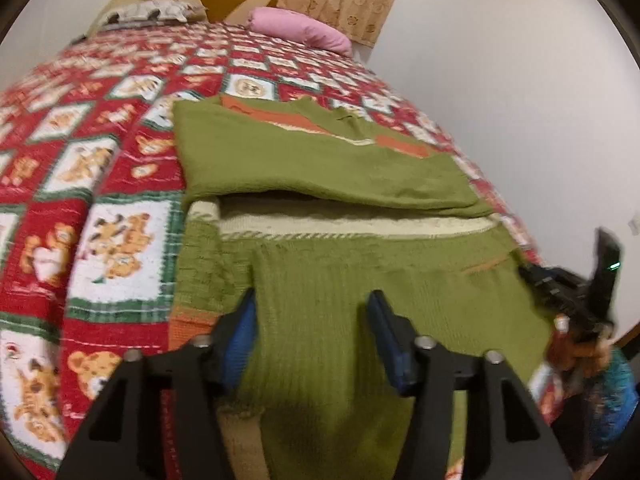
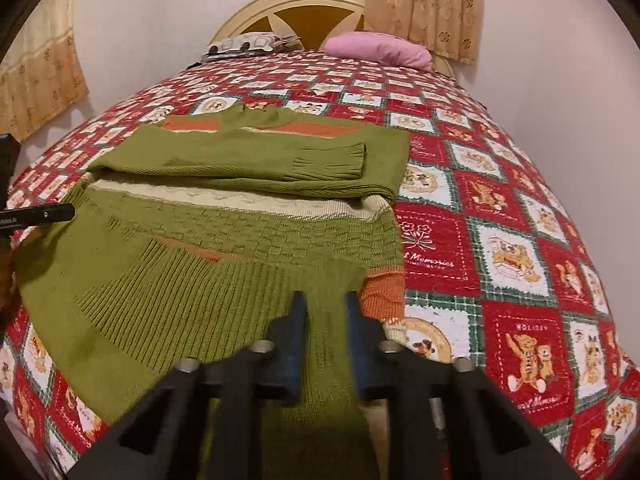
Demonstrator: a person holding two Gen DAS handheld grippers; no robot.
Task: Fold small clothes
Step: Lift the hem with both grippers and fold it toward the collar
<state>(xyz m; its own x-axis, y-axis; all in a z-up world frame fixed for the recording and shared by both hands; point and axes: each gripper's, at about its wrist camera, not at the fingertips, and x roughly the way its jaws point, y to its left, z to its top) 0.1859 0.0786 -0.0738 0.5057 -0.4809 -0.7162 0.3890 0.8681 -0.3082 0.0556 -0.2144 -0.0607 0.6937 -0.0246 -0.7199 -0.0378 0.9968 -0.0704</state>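
A green knitted sweater (image 2: 224, 240) with orange and cream bands lies on a bed covered by a red, white and green patchwork bedspread (image 2: 520, 248) printed with teddy bears. Both sleeves are folded across the chest, one ribbed cuff (image 2: 332, 164) resting on top toward the collar end. The near hem is lifted off the bedspread at two places.

The right claw (image 2: 325, 320) is pinching a narrow bunch of the ribbed hem between its blue pads, the fabric squeezed into a tight column, just beside an orange patch (image 2: 384, 288) of the garment. The left claw (image 1: 312, 332) has hem fabric between its fingers too, held in a wider fold; its jaws stand partly apart and the cloth fills the gap, though blur makes the pad contact uncertain.

At the head of the bed lie a pink pillow (image 2: 376, 48) and a patterned pillow (image 2: 248, 44), below a cream headboard (image 2: 292, 12)
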